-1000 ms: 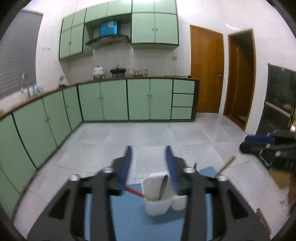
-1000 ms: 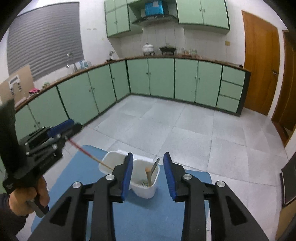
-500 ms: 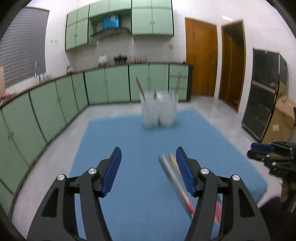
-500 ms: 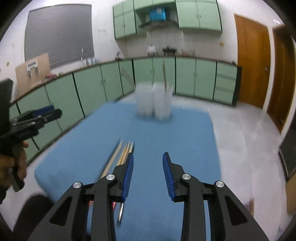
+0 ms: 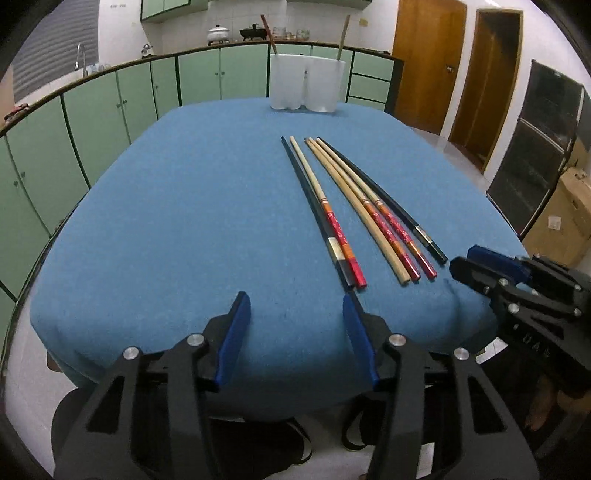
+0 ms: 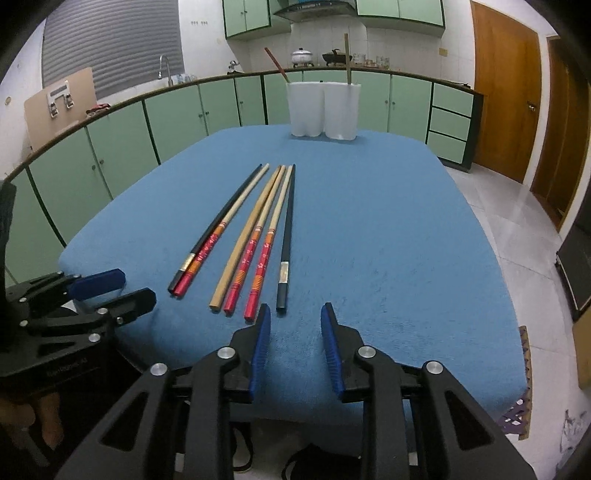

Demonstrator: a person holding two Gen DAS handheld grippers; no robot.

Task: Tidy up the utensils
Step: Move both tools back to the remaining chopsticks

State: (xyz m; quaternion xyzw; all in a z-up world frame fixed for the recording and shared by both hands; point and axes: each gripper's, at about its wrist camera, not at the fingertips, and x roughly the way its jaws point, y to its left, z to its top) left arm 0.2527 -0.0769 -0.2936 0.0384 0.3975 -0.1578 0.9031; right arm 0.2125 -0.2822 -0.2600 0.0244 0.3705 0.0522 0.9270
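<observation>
Several chopsticks (image 5: pixel 335 224) (image 6: pixel 266 251), black, pale wood and red-handled, lie side by side on the blue-covered table (image 5: pixel 184 221) (image 6: pixel 388 240). A white two-compartment holder (image 5: pixel 303 85) (image 6: pixel 323 110) stands at the far edge. It holds a red chopstick (image 5: pixel 267 33) on the left and a wooden one (image 5: pixel 343 37) on the right. My left gripper (image 5: pixel 295 299) (image 6: pixel 136 286) hangs over the near edge, left of the handles, its jaws closing on nothing. My right gripper (image 6: pixel 295 308) (image 5: pixel 463 258) is just short of the black chopstick's handle, its jaws also closing, empty.
Green floor cabinets (image 6: pixel 177 122) ring the room behind the table, and wooden doors (image 6: pixel 506 92) stand at the right. A cardboard box (image 5: pixel 565 218) sits on the floor to the right. A hand (image 6: pixel 48 417) holds the left gripper below the table's near edge.
Both grippers have pulled back and down from the holder to the near table edge. The red and wooden chopsticks they carried now stand in the holder.
</observation>
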